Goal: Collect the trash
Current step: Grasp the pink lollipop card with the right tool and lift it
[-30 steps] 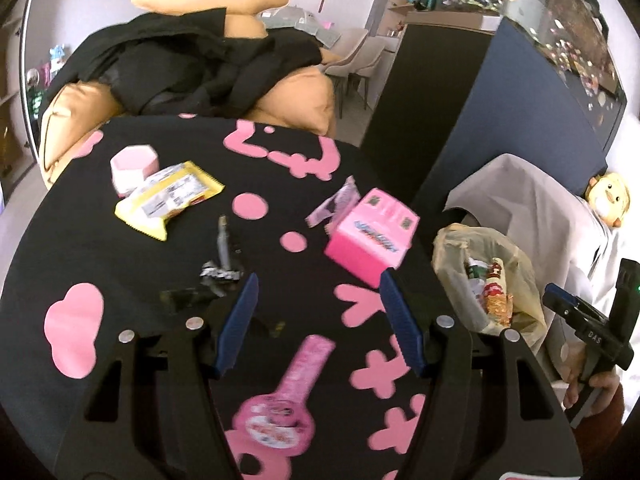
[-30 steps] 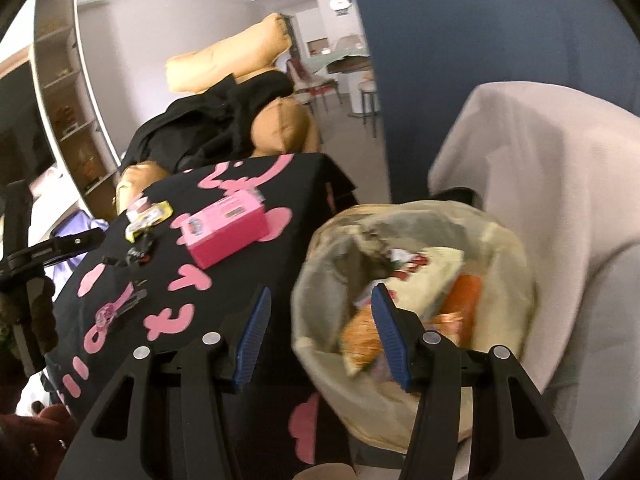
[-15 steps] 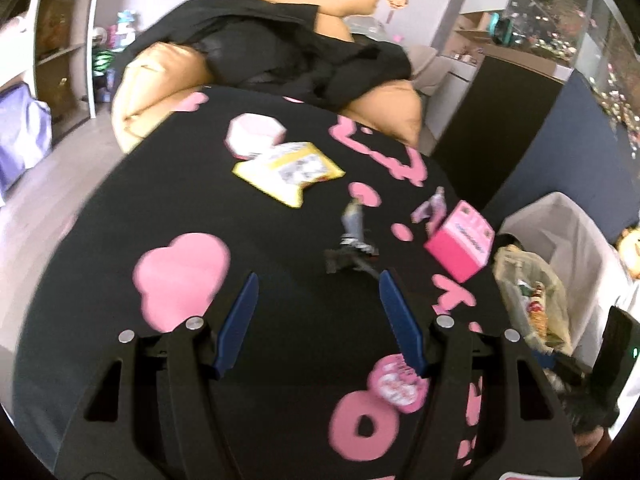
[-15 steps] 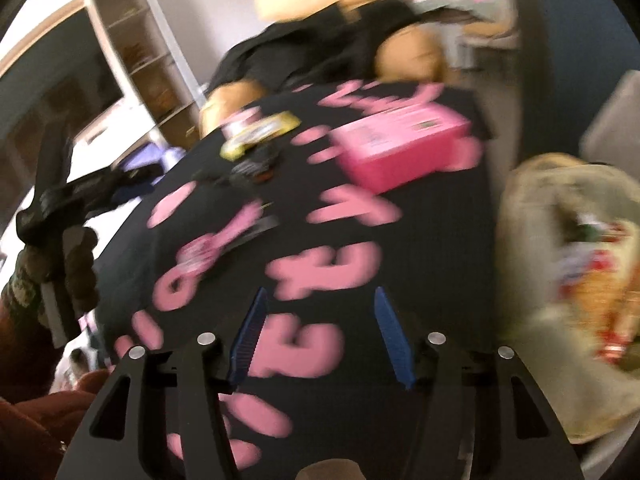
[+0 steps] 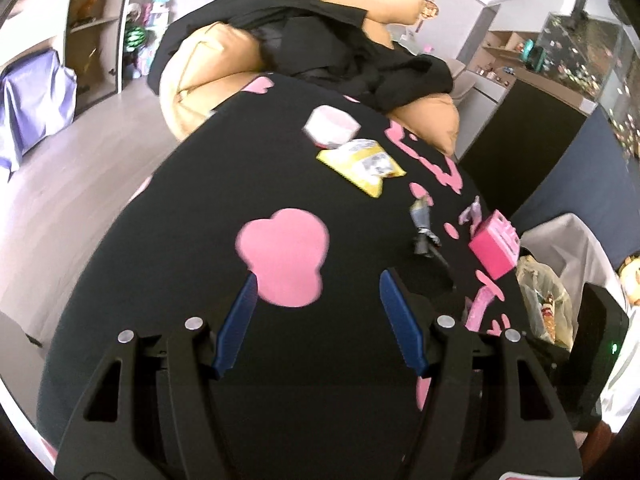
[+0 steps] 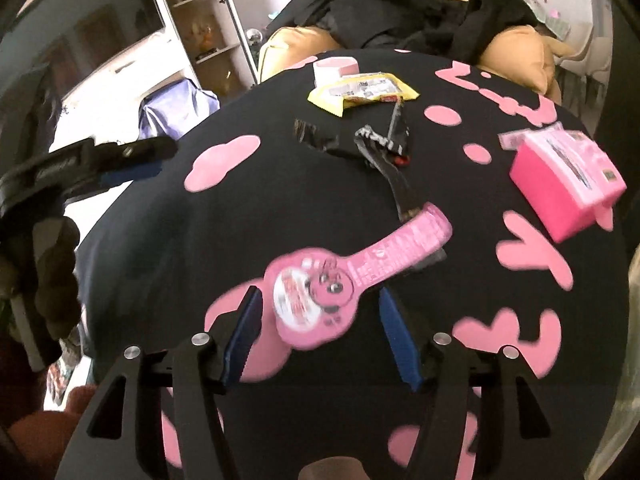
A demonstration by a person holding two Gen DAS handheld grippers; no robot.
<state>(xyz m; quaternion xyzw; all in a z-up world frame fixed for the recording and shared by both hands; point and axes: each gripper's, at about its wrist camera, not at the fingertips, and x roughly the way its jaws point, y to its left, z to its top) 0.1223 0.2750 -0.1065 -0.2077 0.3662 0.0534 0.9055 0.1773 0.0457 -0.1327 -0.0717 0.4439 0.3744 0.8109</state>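
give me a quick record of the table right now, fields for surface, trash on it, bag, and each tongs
surface: black cloth with pink shapes
trash: yellow wrapper, black wrappers, pink guitar-shaped pack, pink box, small pink tub
bag: trash bag at the table's right edge, already holding wrappers
left tongs: open, empty, over a pink patch
right tongs: jaws have just been opening; round end of the pink pack between them, not gripped

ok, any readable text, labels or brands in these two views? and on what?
No text can be read in either view.
Yellow wrapper: printed label, too blurred.
Pink round-headed wrapper: print along its strip, too small.
Pink box: top print, blurred.
Black wrapper: white marks, unreadable.
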